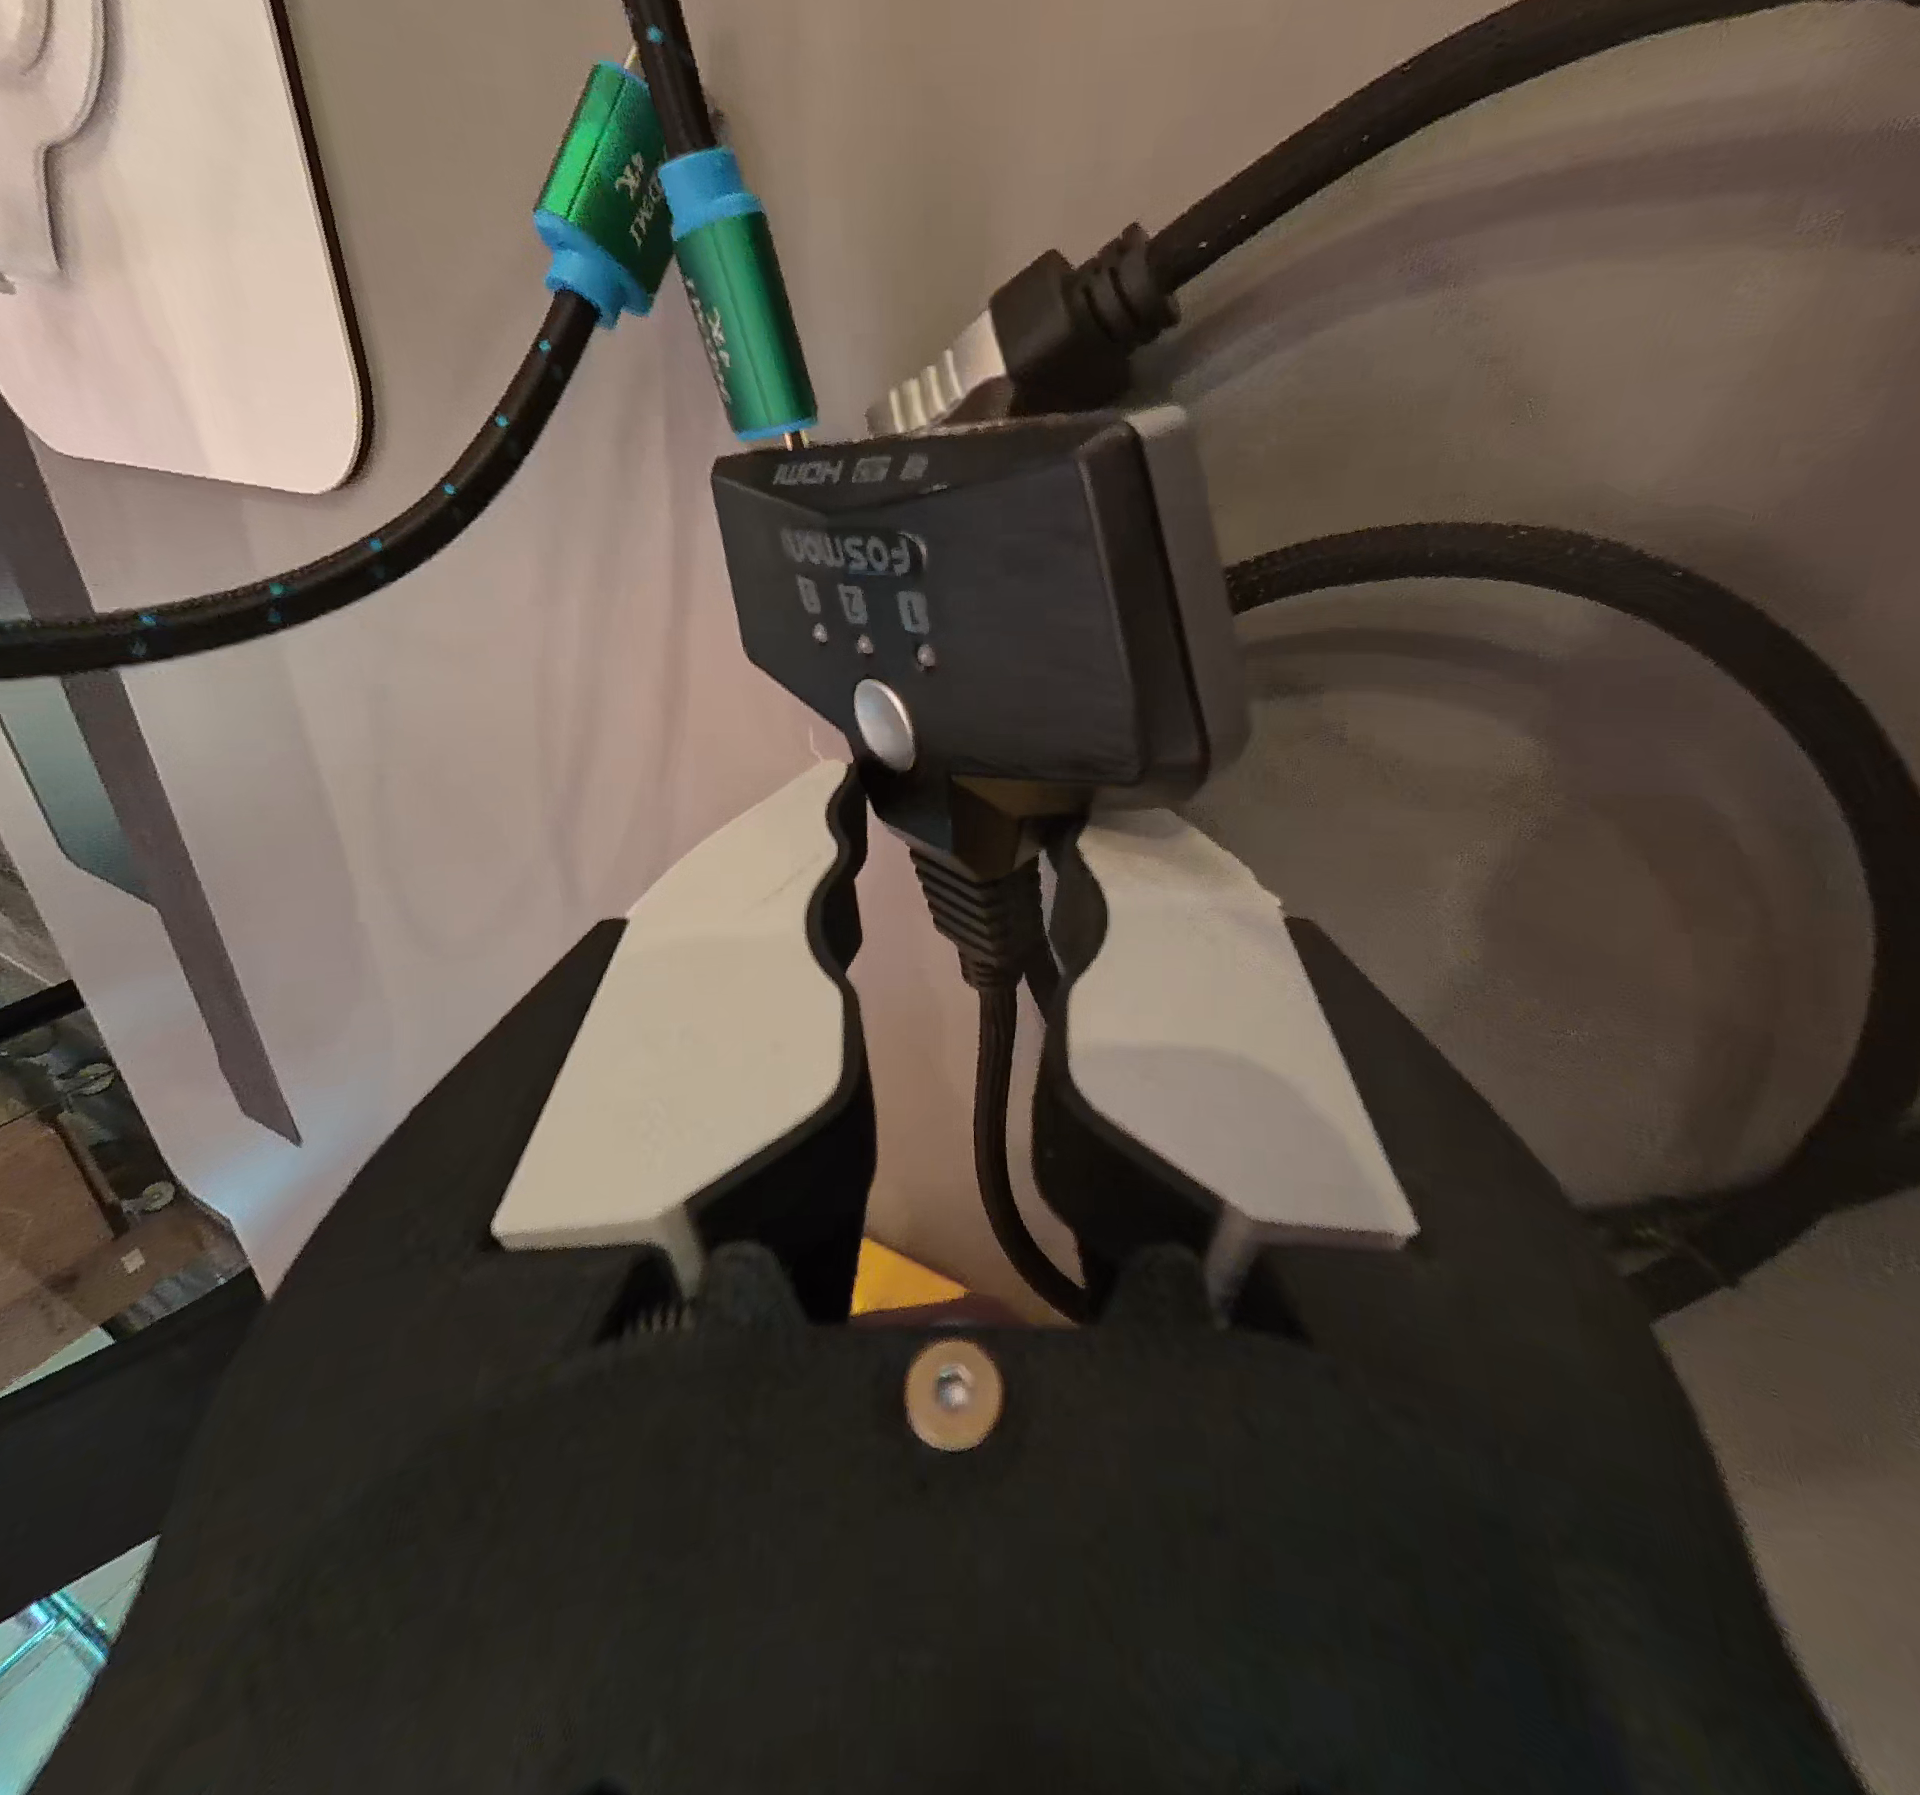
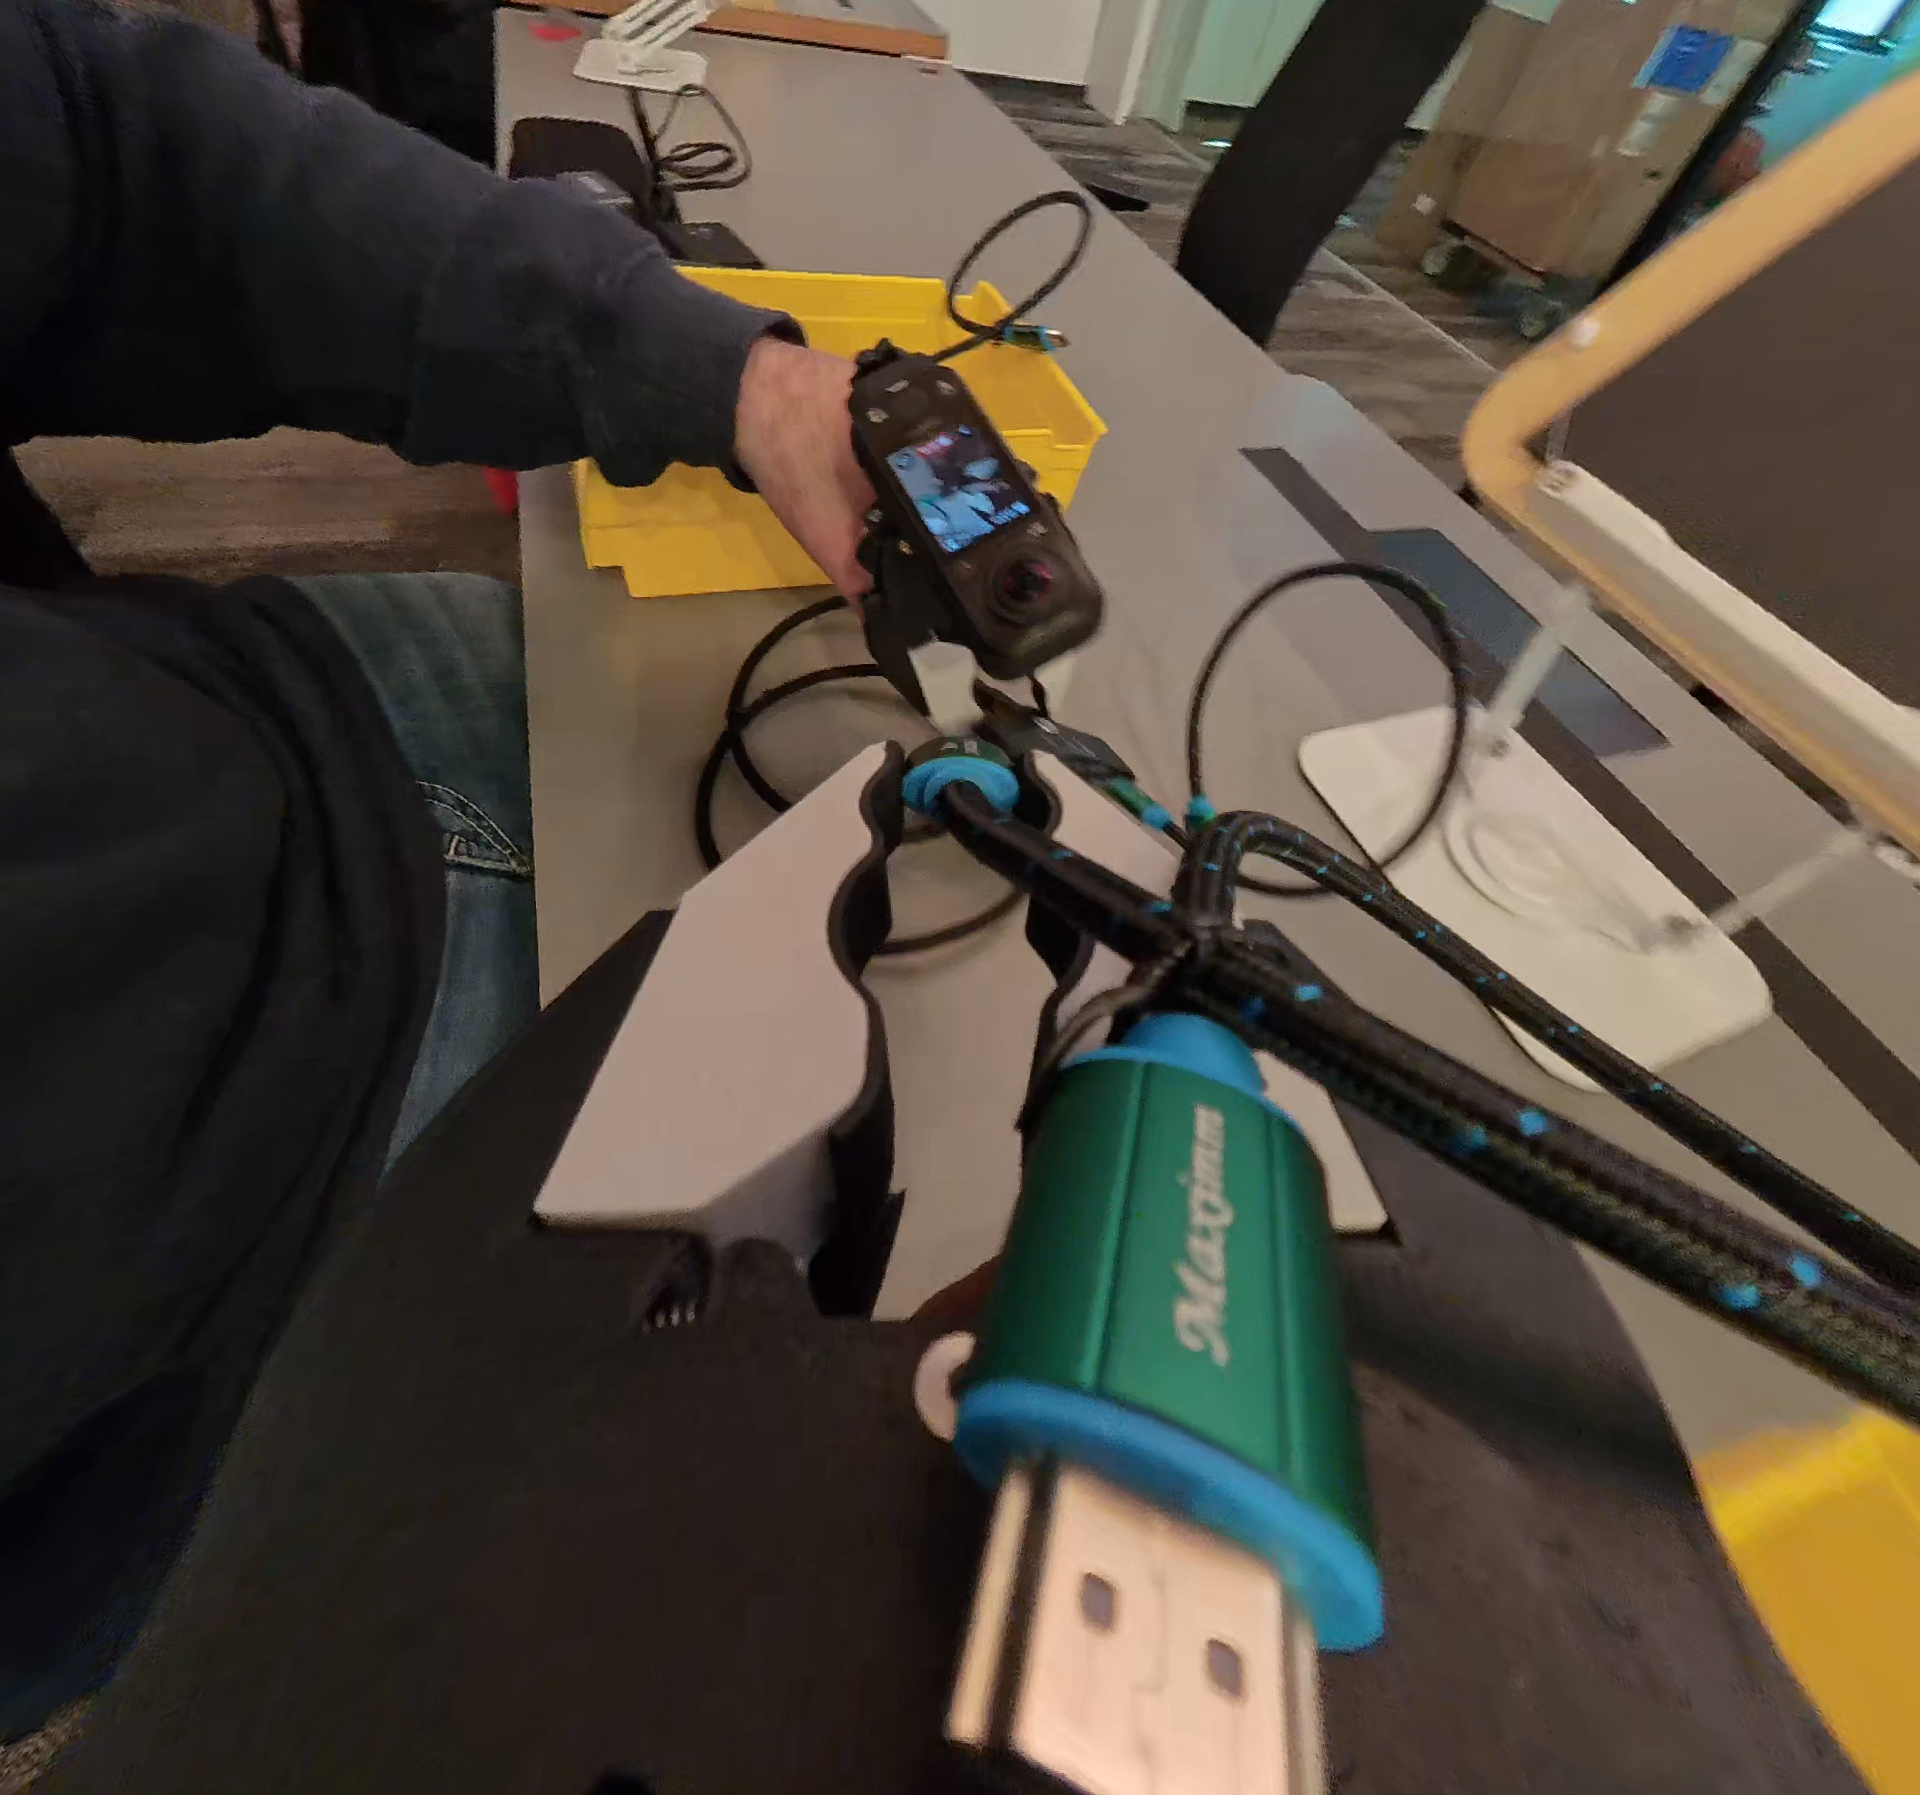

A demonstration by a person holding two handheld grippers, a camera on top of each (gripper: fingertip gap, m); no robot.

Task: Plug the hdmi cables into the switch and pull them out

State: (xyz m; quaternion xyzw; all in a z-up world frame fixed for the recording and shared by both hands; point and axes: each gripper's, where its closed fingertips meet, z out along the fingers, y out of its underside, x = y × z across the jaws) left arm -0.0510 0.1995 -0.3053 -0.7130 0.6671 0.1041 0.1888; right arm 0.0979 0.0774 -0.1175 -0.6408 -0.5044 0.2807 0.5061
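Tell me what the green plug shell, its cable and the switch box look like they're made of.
Green plug shell: probably anodised metal, given its smooth satin sheen; coated plastic is possible. Its blue collars look like matte rubber. Cable: black woven fabric braid with blue flecks, the weave visible. Switch box: dark brushed metal by its fine parallel grain, though textured plastic can't be ruled out.

The left gripper (image 1: 961, 841) points toward twelve o'clock in its own view, its fingers drawn close and clamped on something between the tips. In the right wrist view it sits at about eleven o'clock, held by a hand (image 2: 805, 467) below a dark sleeve (image 2: 364, 291) reaching in from nine o'clock. The right gripper (image 2: 961, 789) has its fingertips pinched in as well, gripping something at twelve o'clock.
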